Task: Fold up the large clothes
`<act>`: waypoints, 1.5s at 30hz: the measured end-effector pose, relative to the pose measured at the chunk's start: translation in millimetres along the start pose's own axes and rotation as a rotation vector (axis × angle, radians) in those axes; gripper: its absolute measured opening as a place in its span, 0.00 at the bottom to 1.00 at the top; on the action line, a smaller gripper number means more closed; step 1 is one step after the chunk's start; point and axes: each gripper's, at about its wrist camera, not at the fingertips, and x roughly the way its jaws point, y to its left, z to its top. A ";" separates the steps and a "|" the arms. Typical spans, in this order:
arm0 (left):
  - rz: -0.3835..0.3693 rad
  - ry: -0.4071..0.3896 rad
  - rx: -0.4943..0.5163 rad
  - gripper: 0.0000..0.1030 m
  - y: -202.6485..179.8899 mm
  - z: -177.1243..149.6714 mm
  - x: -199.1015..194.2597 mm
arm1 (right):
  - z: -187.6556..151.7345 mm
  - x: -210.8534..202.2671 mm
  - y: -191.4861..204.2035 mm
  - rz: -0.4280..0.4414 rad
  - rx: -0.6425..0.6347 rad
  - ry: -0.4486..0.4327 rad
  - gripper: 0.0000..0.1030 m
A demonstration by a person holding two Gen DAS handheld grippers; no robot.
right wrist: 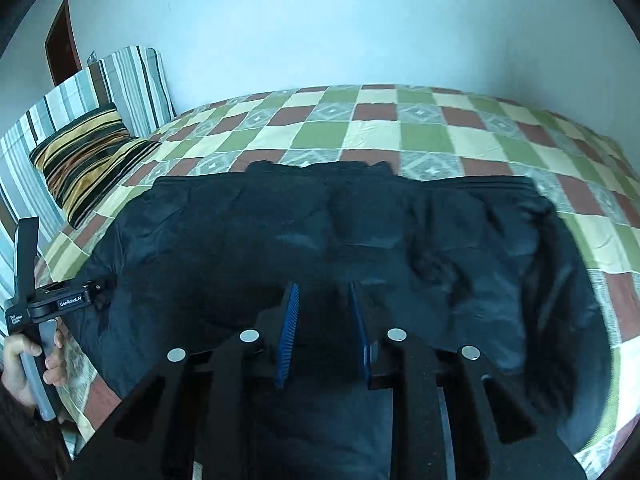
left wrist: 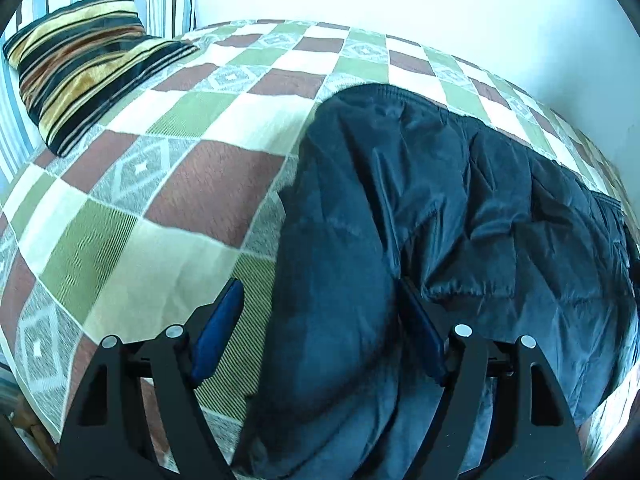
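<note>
A large dark navy padded jacket (right wrist: 340,240) lies spread on the checked bedspread (right wrist: 380,128). In the left wrist view the jacket (left wrist: 440,184) fills the right half. My left gripper (left wrist: 320,292) is open, its blue-padded fingers (left wrist: 222,320) straddling the jacket's near left edge. My right gripper (right wrist: 324,296) is open above the jacket's near middle, with nothing held between its fingers. The left gripper also shows in the right wrist view (right wrist: 96,286), at the jacket's left edge, held by a hand (right wrist: 24,364).
A striped black and gold cushion (left wrist: 80,64) lies at the bed's head, left of the jacket, also in the right wrist view (right wrist: 88,156). A striped headboard (right wrist: 120,80) stands behind it. A pale wall (right wrist: 360,20) runs along the bed's far side.
</note>
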 end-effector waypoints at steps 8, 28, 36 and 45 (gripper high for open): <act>0.005 -0.001 0.041 0.75 -1.8 23.0 8.9 | 11.0 18.6 19.5 0.003 0.009 0.017 0.25; -0.019 0.087 0.053 0.82 -0.7 27.4 41.9 | -14.1 74.5 28.3 -0.082 -0.019 0.136 0.23; -0.068 0.128 0.035 0.82 5.0 31.7 40.9 | -16.2 73.4 27.4 -0.074 -0.018 0.117 0.23; -0.194 0.225 0.005 0.82 6.5 23.3 53.7 | -17.7 73.4 26.2 -0.069 -0.016 0.100 0.23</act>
